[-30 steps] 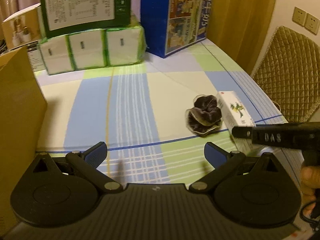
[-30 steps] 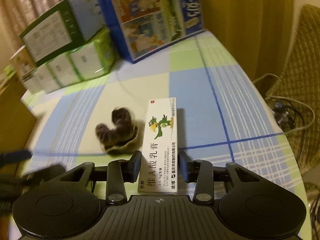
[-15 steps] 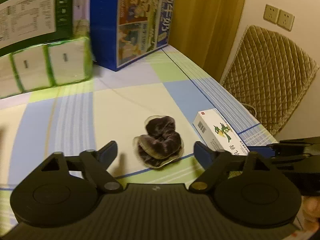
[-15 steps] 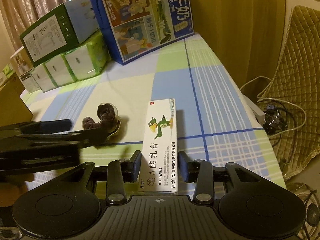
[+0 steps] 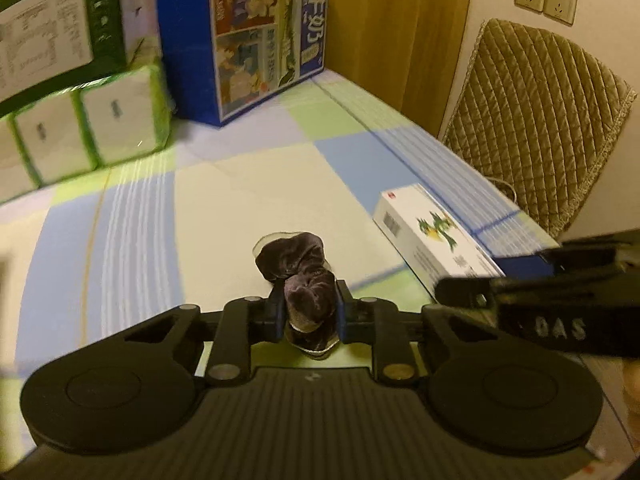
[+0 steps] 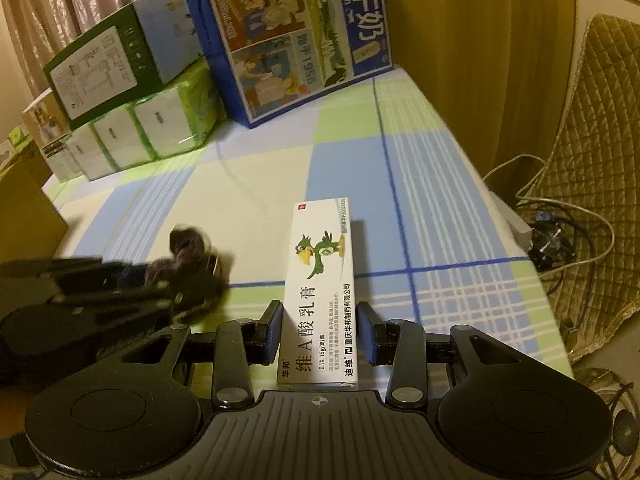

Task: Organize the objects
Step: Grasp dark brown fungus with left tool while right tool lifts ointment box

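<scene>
our left gripper (image 5: 308, 314) pinches the dark purple velvet scrunchie (image 5: 306, 280) on the checked blue-green tablecloth (image 5: 240, 184) | our right gripper (image 6: 320, 334) straddles the white ointment carton with green parrot (image 6: 322, 292), jaws just beside its sides, contact unclear

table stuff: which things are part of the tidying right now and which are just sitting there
In hand: dark velvet scrunchie in the left gripper; white ointment box between the right gripper fingers.

Lying about: blue milk carton, green-wrapped tissue packs, green box, quilted chair.
</scene>
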A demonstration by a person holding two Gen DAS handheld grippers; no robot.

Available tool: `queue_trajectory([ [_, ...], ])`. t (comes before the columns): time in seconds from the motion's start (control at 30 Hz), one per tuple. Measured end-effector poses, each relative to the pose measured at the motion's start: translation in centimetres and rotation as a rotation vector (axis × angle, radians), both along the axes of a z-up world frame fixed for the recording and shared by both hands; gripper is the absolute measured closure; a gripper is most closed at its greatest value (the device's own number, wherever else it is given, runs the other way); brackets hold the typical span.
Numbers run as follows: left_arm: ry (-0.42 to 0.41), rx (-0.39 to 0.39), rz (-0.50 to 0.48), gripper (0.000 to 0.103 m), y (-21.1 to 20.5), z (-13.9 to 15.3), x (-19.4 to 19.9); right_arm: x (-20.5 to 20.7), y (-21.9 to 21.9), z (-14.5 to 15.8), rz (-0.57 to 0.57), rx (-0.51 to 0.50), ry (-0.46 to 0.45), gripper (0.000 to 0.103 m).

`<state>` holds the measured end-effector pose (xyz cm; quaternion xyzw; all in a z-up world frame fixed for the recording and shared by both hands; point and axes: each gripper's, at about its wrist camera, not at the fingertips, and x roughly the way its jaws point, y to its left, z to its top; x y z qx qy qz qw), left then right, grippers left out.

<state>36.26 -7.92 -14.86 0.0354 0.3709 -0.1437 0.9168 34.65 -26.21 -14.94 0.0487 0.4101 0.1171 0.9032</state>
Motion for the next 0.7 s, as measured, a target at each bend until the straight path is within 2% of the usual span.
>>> queue_trajectory([
  [0.27, 0.054, -0.014, 0.071, 0.084, 3.2, 0.8, -6.3, -4.2, 2.1, 0.4, 0.06, 0.025, 0.068, 0.067],
  [0.43, 0.064, -0.008, 0.093, 0.084, 4.8, 1.3, -10.2, -7.6, 4.1, 1.0, 0.106, -0.027, 0.06, 0.067],
  [0.7, 0.066, -0.039, 0.106, 0.084, 6.6, 1.0, -12.4, -7.3, 6.1, 0.4, 0.118, -0.077, 0.025, 0.064],
])
